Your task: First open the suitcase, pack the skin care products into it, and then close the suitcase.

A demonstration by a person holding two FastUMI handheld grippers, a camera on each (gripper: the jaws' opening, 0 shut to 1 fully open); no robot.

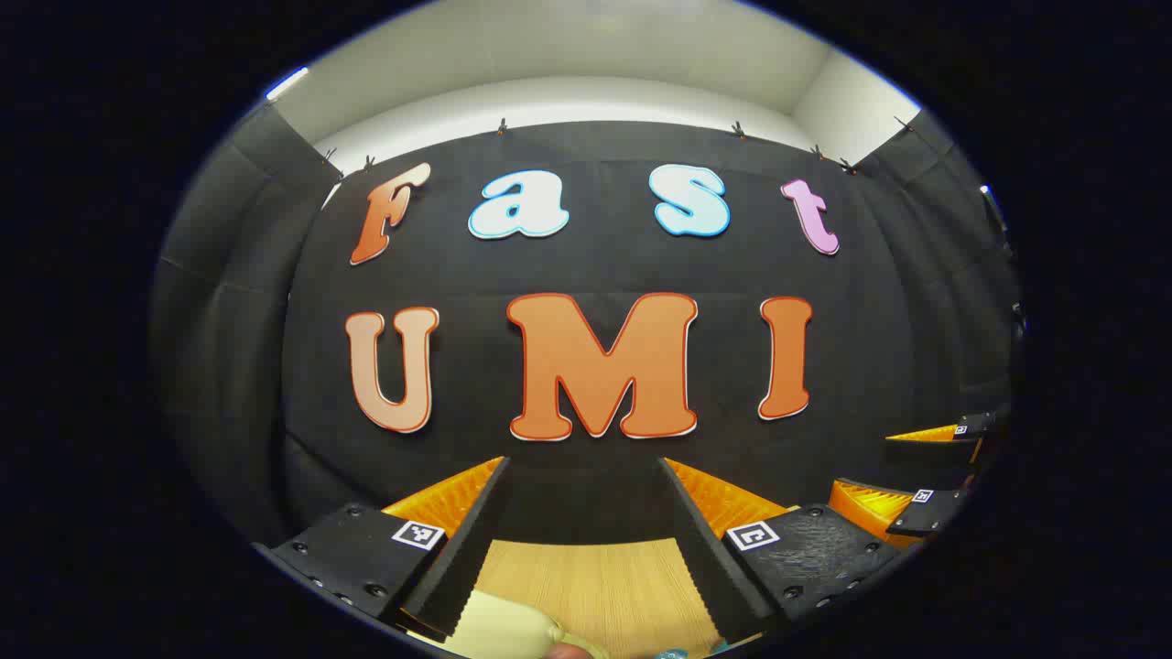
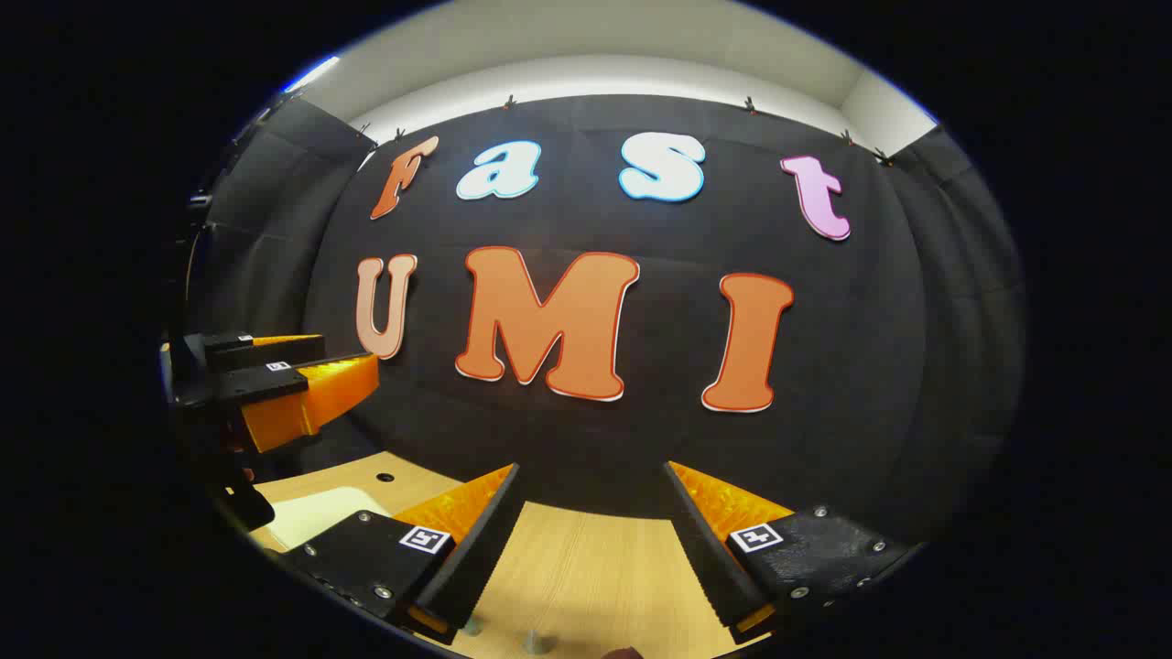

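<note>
Both grippers are held high, facing the booth's back wall. In the left gripper view my left gripper is open with nothing between its fingers. Below it, at the bottom edge, lies a cream rounded object on the wooden table; I cannot tell what it is. My right gripper shows at the far right, also open. In the right gripper view my right gripper stands open and empty above the table. The left gripper hangs at the left, over a pale cream object.
Black cloth walls close the booth at the back and both sides. A small hole marks the table near the back. Two small round caps peek at the bottom edge. A teal bit shows at the bottom.
</note>
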